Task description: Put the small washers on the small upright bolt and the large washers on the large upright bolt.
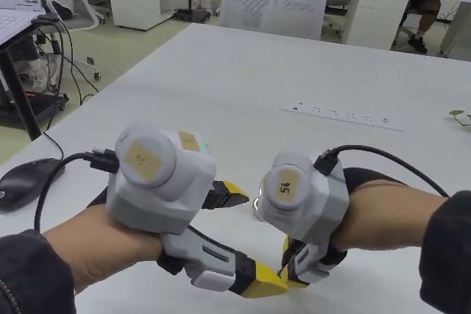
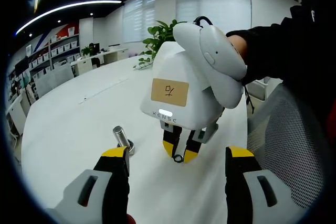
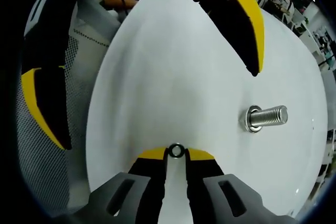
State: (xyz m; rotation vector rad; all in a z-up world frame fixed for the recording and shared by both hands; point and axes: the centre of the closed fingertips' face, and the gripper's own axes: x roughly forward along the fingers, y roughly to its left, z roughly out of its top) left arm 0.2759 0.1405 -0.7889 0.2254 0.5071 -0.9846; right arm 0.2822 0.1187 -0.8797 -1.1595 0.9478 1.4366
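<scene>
Office desks, chairs and a cabinet are seen behind a wide white counter (image 1: 243, 86) in the head view. A power strip (image 1: 342, 115) is laid on the counter well beyond the hands, and a dark mouse (image 1: 26, 182) is placed at the left edge. The left gripper (image 1: 265, 240) is held low on the left with its yellow-tipped fingers (image 1: 261, 281) spread apart. The right gripper (image 1: 291, 273) is held just beside it and pointed down at the counter, its tips near the lower left finger.

In the left gripper view, that gripper's own fingers are shown released, wide apart at the bottom. Beyond them the right gripper is seen tilted downward, with a small washer (image 2: 178, 157) pinched at its tips. Whether the washer touches the counter cannot be told. A bolt (image 2: 121, 136) is stood upright on its wider base to the left of the washer, near it but apart. A potted plant (image 2: 165, 32) is seen at the back.

In the right gripper view, the right fingers are clenched on the washer, its hole turned toward the camera. The bolt is seen to the right, well apart from the washer. Whether it is the small or the large bolt cannot be told. The left fingers are seen open at the top and at the left.
</scene>
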